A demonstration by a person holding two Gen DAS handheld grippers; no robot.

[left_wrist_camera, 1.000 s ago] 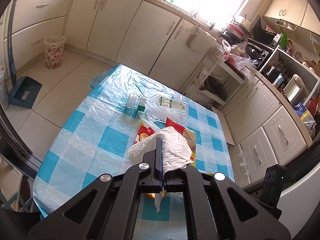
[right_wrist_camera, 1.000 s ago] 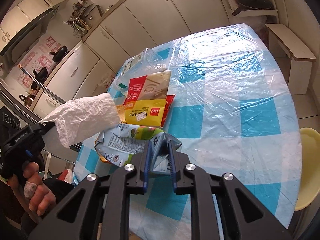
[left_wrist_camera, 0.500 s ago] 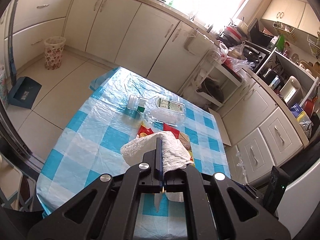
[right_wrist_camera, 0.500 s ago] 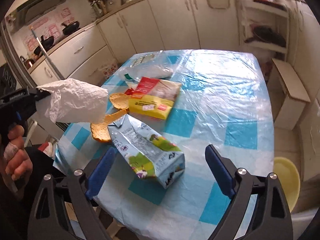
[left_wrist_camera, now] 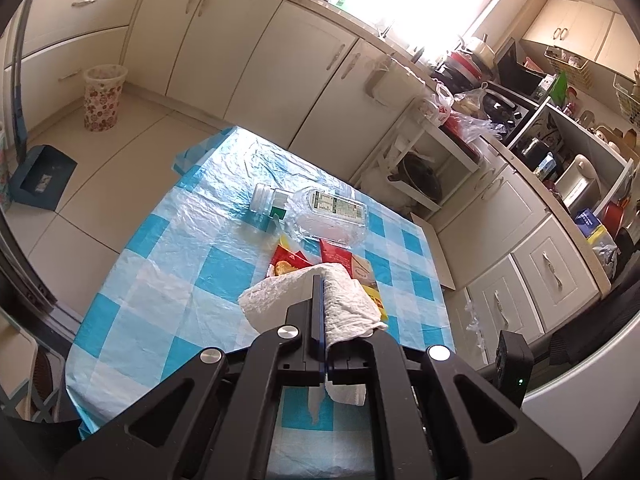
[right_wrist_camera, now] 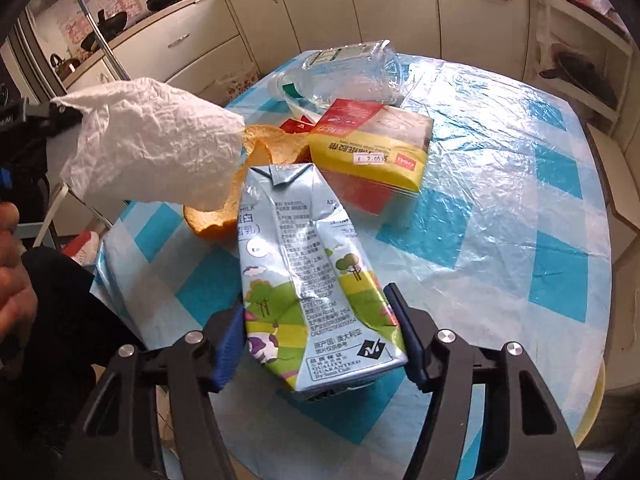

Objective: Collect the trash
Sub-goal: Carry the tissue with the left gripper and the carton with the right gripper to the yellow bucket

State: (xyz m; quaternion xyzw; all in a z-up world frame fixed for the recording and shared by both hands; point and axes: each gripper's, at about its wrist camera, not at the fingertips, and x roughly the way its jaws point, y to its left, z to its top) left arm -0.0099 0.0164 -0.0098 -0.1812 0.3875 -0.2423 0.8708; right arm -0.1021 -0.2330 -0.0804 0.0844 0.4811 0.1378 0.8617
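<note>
I have the left gripper (left_wrist_camera: 320, 312) clamped tight on the mouth of a crumpled white plastic bag (right_wrist_camera: 152, 140), which hangs in the air at the left of the right-wrist view, above the near edge of the table (right_wrist_camera: 520, 200). My right gripper (right_wrist_camera: 316, 336) has just been closing in around the flattened milk carton (right_wrist_camera: 308, 280) at lower centre. The carton's bottom end sits between the two jaws, which stand about as wide as the carton. The blue pads look to be right at its sides, but I can't tell whether they are pressing yet.

To do this step well, I'd finish the squeeze across the carton's narrow width, low on the body where the card is stiffest, and check that it lifts without sliding. The carton is dented and glossy, so I judge a light pinch could let it twist out. Its top touches or overlaps the orange peel (right_wrist_camera: 212, 216), so I'd lift straight up before carrying it toward the bag, to avoid dragging the peel.

Further up the frame lie a red and yellow packet (right_wrist_camera: 372, 148) and a clear plastic bottle (right_wrist_camera: 352, 68) on its side, both waiting.
</note>
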